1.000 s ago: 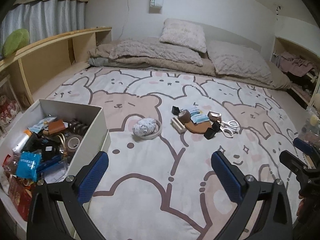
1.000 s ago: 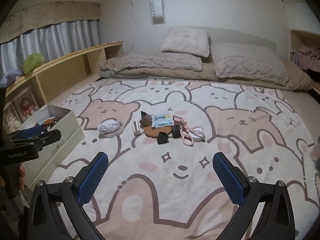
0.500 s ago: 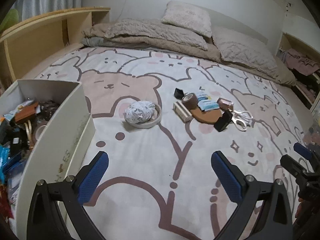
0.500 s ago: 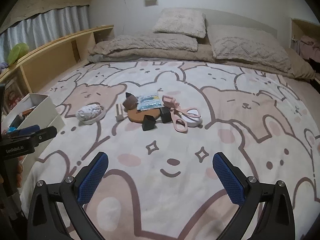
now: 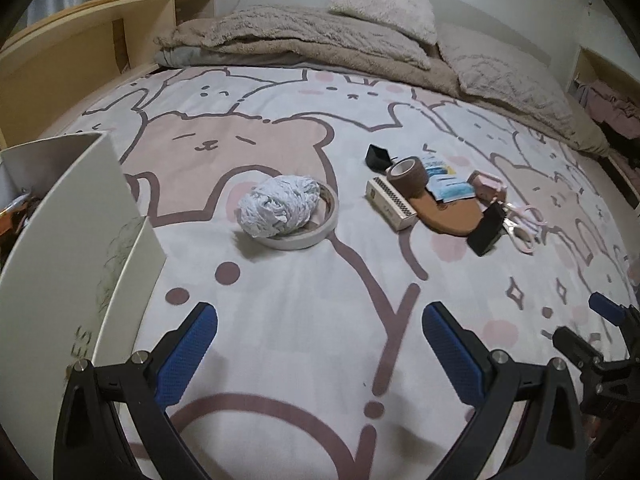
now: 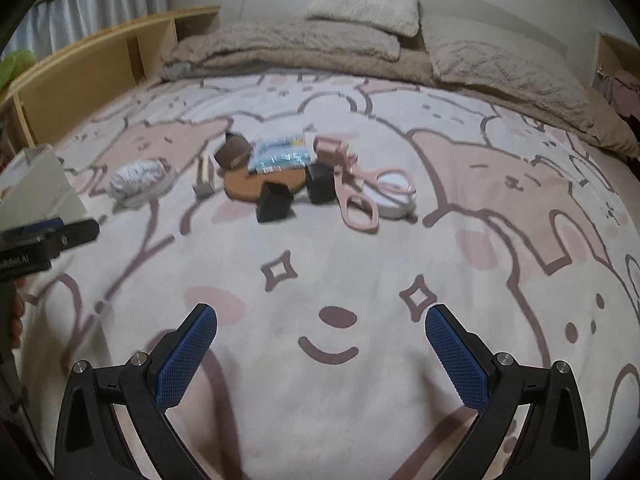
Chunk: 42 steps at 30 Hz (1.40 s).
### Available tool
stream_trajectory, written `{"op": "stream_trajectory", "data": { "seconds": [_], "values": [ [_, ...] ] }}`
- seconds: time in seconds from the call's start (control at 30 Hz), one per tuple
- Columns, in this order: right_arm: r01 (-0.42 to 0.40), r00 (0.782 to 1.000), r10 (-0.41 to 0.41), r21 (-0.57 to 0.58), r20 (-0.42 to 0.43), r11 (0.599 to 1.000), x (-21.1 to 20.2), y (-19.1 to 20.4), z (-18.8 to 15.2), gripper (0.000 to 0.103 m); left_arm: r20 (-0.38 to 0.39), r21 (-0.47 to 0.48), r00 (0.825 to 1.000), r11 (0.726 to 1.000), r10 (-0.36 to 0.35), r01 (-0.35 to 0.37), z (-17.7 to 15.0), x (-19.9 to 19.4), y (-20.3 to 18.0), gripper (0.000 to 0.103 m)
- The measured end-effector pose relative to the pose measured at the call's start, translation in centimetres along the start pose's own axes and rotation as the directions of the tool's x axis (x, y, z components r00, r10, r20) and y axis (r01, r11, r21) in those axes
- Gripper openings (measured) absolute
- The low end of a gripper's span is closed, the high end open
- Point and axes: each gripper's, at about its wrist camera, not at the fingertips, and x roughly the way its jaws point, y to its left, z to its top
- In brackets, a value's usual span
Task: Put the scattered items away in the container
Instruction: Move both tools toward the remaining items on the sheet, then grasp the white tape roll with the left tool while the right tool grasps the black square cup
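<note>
Both sets of fingers spread wide, empty: left gripper (image 5: 320, 344), right gripper (image 6: 320, 344). Scattered on bed (image 5: 304, 320): crumpled paper (image 5: 279, 204), tape roll (image 5: 409, 171), scissors (image 6: 362, 196). White container (image 5: 76, 216) near left.

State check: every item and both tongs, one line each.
left tongs: open, empty
right tongs: open, empty
white box: open-topped, partly filled
crumpled paper ball: resting in tape ring
brown tape roll: tilted on its edge
pink scissors: closed, flat on bedspread
</note>
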Motion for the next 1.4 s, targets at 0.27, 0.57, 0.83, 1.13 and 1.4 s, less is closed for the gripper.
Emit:
{"op": "stream_trajectory", "data": {
  "seconds": [0.27, 0.57, 0.83, 1.13, 1.4],
  "values": [
    [-0.017, 0.997, 0.014, -0.030, -0.080, 0.999, 3.0, 0.3, -0.4, 0.103, -0.063, -0.026, 0.998, 1.000, 0.000, -0.002, 0.8, 3.8, 0.6, 0.103],
    [-0.063, 0.994, 0.062, -0.008, -0.094, 0.998, 4.1, -0.2, -0.3, 0.103, -0.087, -0.095, 0.996, 0.995, 0.009, -0.018, 2.2, 7.1, 1.8, 0.103],
    [-0.071, 0.991, 0.073, 0.024, -0.112, 0.997, 5.3, -1.0, 0.3, 0.103, -0.051, -0.149, 0.999, 0.989, 0.001, -0.008, 3.6, 8.5, 2.7, 0.103],
    [-0.055, 0.990, 0.057, 0.015, -0.126, 0.998, 5.5, -0.8, 0.5, 0.103, -0.070, -0.137, 0.997, 0.989, 0.040, -0.050, 3.8, 9.6, 2.5, 0.103],
    [-0.053, 0.992, 0.048, -0.035, -0.114, 0.998, 5.4, 0.7, 1.5, 0.103, -0.066, -0.136, 0.997, 0.989, 0.050, -0.059, 3.6, 9.9, 2.4, 0.103]
  ]
}}
